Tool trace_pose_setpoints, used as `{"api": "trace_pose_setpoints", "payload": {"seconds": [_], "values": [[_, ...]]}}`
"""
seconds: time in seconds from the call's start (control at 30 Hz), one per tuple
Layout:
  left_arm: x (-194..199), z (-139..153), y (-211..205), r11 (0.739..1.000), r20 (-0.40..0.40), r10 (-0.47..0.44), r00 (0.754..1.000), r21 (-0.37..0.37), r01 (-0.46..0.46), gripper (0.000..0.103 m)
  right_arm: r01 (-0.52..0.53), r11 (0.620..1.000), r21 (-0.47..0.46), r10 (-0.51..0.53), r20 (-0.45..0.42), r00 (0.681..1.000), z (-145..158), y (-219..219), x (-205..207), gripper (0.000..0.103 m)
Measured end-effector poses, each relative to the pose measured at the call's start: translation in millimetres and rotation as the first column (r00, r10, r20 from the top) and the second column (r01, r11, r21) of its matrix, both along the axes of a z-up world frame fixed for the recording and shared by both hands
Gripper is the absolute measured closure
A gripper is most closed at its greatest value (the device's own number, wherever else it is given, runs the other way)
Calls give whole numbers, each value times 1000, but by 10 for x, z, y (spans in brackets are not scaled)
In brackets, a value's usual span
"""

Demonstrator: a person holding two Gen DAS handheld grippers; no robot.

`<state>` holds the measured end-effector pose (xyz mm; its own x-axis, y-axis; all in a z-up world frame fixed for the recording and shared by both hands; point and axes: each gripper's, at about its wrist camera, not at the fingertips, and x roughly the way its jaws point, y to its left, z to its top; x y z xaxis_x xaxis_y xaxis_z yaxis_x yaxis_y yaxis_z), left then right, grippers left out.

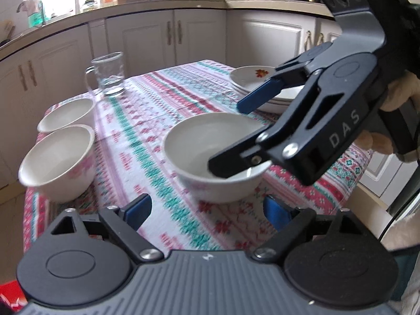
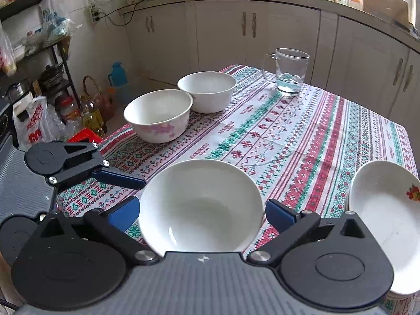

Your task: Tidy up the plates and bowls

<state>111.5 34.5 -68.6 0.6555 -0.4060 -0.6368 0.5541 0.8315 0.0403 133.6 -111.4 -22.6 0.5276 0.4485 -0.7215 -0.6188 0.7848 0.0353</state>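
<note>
White bowls (image 2: 200,204), pink-flowered bowl (image 2: 158,116), red-green patterned tablecloth (image 2: 302,141), orange-flowered plate (image 2: 386,210).

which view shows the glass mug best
The right wrist view: the glass mug stands sharp and unobstructed near the table's far edge, handle and the bit of water inside both clear. The left wrist view also shows the whole mug, but blurred and more distorted.
</note>
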Motion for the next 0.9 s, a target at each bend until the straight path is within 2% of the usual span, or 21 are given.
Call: {"api": "trace_pose_setpoints", "payload": {"seconds": [0.23, 0.53, 0.9], "values": [[-57, 53, 335, 992, 25, 124, 992, 32, -125, 7, -56, 998, -29, 58, 44, 997, 152, 215, -47, 0], [-8, 183, 795, 955, 63, 292, 954, 28, -295, 7, -119, 989, -87, 128, 116, 985, 227, 629, -1, 0], [381, 260, 1238, 910, 17, 413, 910, 14, -413, 7, -124, 987, -101, 136, 121, 983, 85, 921, 144, 0]]}}
